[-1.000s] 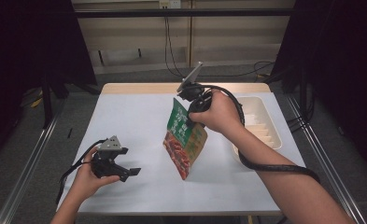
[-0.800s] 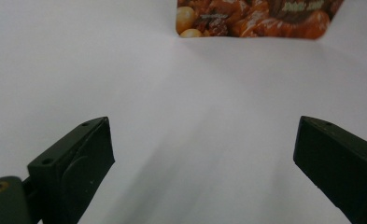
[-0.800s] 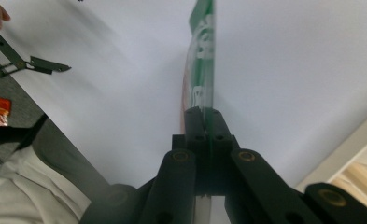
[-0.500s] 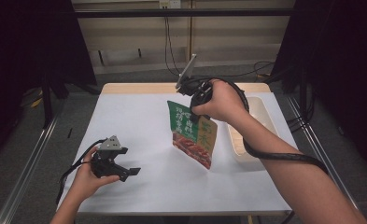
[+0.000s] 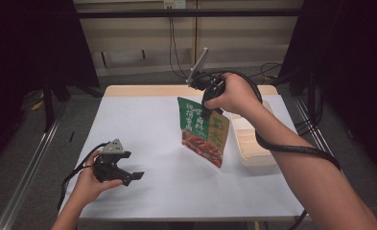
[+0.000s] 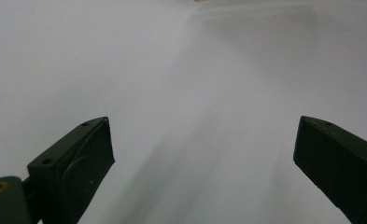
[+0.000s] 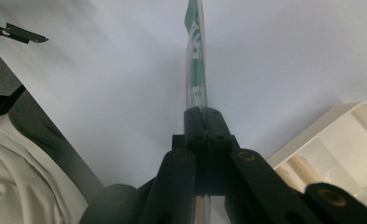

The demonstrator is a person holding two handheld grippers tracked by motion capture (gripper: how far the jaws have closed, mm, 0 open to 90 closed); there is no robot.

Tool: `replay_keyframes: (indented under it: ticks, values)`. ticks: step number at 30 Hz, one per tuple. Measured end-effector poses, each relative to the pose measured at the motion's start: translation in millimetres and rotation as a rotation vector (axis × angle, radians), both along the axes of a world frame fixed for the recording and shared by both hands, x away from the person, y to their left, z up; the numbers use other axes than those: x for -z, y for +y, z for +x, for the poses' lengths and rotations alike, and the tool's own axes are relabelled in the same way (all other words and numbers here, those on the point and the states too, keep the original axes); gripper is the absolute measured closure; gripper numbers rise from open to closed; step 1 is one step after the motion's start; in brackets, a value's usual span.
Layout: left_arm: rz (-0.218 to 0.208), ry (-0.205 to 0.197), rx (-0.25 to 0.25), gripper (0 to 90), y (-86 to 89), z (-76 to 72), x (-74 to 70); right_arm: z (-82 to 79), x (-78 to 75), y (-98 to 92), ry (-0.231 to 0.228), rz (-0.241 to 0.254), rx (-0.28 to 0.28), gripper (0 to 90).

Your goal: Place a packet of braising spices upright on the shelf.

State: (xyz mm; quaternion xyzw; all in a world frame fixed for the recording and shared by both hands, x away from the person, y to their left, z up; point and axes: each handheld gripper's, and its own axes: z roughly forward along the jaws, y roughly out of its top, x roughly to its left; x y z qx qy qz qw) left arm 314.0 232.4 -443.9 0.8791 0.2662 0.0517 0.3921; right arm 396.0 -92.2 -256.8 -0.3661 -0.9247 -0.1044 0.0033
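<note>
1. Currently, your right gripper (image 5: 206, 111) pinched the flat, glossy green-and-red food pouch (image 5: 204, 130) by its top edge; it hung above the white table (image 5: 143, 120), just beside the cream plastic tray (image 5: 253, 143).
2. You needed to lower it squarely into the tray.
3. Your left gripper (image 5: 131, 176) rested wide open, holding nothing.

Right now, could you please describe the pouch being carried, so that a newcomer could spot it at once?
Start at the white table and look toward its right side, beside the cream tray. There the right gripper pinches a flat food pouch by its top edge, hanging clear of the table. It is the one green-and-red printed thing here.
</note>
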Motion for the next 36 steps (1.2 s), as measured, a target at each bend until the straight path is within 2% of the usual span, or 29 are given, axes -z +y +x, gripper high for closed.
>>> replay_keyframes:
  ticks: [2,4,8,15,17,18,27,30,36]
  values:
    - [0.008,-0.010,-0.006,4.6,0.4,-0.1,-1.1,2.3,-0.2,-1.0,0.007,-0.001,0.004,90.0]
    - [-0.011,-0.003,-0.005,4.6,1.1,0.2,-0.8,5.1,-1.0,-1.6,0.009,-0.009,-0.004,90.0]
    - [-0.009,-0.011,-0.010,4.6,1.7,0.4,-1.0,9.3,-1.8,-3.4,0.008,-0.011,-0.019,90.0]
    - [0.001,-0.006,-0.011,4.6,2.0,0.2,-0.4,17.2,-6.1,-8.1,0.016,0.006,-0.039,90.0]
    - [0.011,-0.008,-0.013,4.6,1.9,0.0,-0.5,19.6,-8.4,-10.0,0.014,0.000,-0.038,90.0]
    - [0.001,-0.008,-0.012,4.7,1.7,0.0,0.1,20.7,-9.4,-11.1,0.018,0.002,-0.034,90.0]
    - [0.007,-0.003,-0.013,4.7,0.9,0.1,1.0,31.5,-16.5,-25.8,0.022,0.007,-0.026,90.0]
    - [-0.003,0.002,-0.014,4.7,0.9,0.0,0.9,35.3,-17.1,-29.5,0.029,0.004,-0.019,90.0]
    - [0.000,0.004,-0.016,4.6,0.7,0.2,0.9,40.8,-17.8,-34.1,0.017,-0.005,-0.049,90.0]
